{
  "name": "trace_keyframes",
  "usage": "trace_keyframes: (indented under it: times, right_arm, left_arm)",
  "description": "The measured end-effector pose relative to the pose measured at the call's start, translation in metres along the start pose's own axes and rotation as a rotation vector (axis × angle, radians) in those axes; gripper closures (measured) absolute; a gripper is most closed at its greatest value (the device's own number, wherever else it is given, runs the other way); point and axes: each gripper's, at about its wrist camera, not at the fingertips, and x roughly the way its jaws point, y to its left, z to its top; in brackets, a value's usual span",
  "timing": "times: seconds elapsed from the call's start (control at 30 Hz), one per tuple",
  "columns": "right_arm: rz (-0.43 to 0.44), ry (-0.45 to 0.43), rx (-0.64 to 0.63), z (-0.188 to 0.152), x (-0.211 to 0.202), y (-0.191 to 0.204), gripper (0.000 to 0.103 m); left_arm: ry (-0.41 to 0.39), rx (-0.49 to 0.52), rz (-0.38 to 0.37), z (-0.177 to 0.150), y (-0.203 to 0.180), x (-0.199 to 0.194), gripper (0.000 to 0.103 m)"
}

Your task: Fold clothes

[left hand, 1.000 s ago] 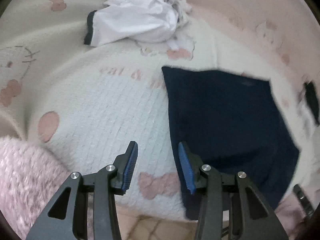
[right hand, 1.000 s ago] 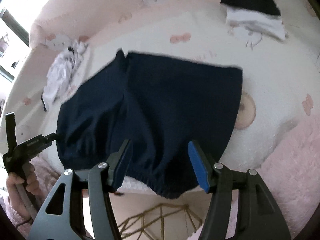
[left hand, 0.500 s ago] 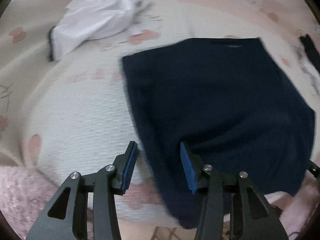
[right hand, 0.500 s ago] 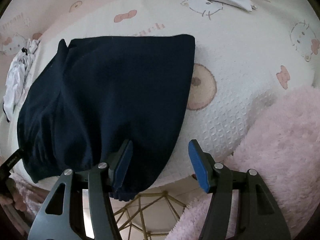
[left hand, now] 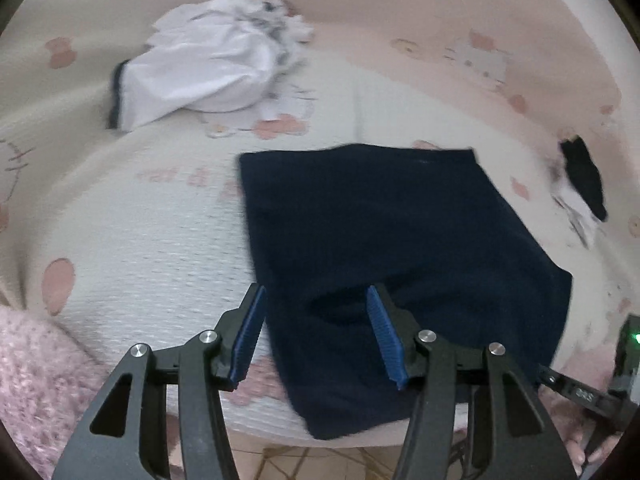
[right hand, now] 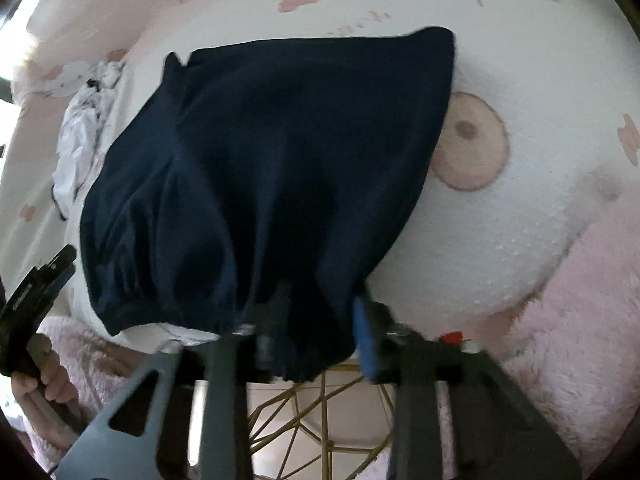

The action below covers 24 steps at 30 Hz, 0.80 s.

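Pink blanket (left hand: 152, 240), navy shorts (right hand: 280, 160) hem between blurred right tongs (right hand: 320, 328)

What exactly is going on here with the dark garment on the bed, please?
A person with a handheld gripper in each hand is folding clothes on a pink cartoon-print blanket. A navy garment lies spread flat. The left gripper is open over its near edge. The right gripper has its jaws astride the gathered waistband; the blur hides whether it has closed. A crumpled white garment waits farther back.
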Motion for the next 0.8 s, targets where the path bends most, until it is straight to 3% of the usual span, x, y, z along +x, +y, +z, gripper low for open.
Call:
trace_keyframes:
  times: [0.13, 0.27, 0.4, 0.53, 0.57, 0.67, 0.73, 0.8]
  right_arm:
    - [0.068, -0.038, 0.021, 0.006, -0.011, 0.003, 0.092]
    - [0.104, -0.074, -0.107, 0.032, -0.021, 0.04, 0.092]
    - [0.136, -0.068, -0.269, 0.058, -0.023, 0.091, 0.092]
    - [0.155, 0.002, -0.358, 0.062, 0.015, 0.139, 0.092]
    - [0.113, 0.023, -0.374, 0.06, 0.028, 0.144, 0.092]
    - [0.106, 0.062, -0.358, 0.053, 0.041, 0.136, 0.091]
    - [0.149, -0.008, -0.309, 0.052, 0.017, 0.127, 0.084]
    - [0.206, -0.138, -0.227, 0.051, -0.025, 0.107, 0.073]
  left_arm:
    - [0.035, 0.029, -0.116, -0.008, -0.011, -0.013, 0.048]
    - [0.092, 0.046, -0.257, -0.013, -0.028, -0.009, 0.048]
    - [0.129, 0.073, -0.272, -0.016, -0.039, 0.002, 0.048]
    - [0.165, 0.056, -0.272, -0.016, -0.036, 0.012, 0.048]
    - [0.165, 0.049, -0.272, -0.016, -0.035, 0.014, 0.048]
    - [0.16, 0.042, -0.289, -0.016, -0.036, 0.013, 0.049]
    - [0.153, 0.053, -0.313, -0.016, -0.042, 0.012, 0.049]
    - [0.146, 0.064, -0.338, -0.015, -0.047, 0.01, 0.049]
